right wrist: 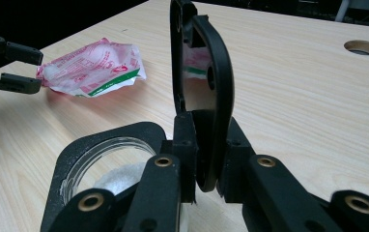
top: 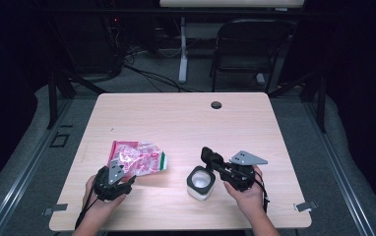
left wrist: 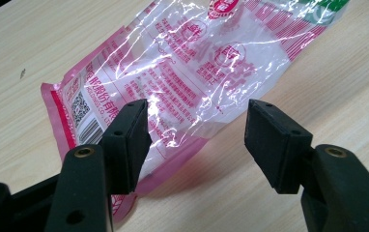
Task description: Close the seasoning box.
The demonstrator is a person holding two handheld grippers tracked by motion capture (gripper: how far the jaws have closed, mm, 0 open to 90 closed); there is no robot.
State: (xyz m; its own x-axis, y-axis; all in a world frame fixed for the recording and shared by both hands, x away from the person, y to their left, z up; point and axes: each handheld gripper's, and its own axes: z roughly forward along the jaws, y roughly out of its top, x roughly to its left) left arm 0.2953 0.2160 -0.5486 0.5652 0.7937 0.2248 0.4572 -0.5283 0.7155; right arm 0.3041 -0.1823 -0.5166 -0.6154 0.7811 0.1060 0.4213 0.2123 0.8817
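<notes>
the right hand-held gripper (right wrist: 206, 159) clamps the raised black lid (right wrist: 204, 87) of a white jar (top: 201, 183) at the surface's (top: 186, 113) near edge, keeping its mouth clear. the left hand-held gripper (left wrist: 197, 133), jaws spread, straddles the pink plastic packet's (left wrist: 187, 67) near edge, apparently to grip it. the packet's contents are hard to make out.

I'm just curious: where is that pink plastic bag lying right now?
In the high view the pink bag lies on the table's left half, just ahead of the open left gripper, left of the white jar.
</notes>
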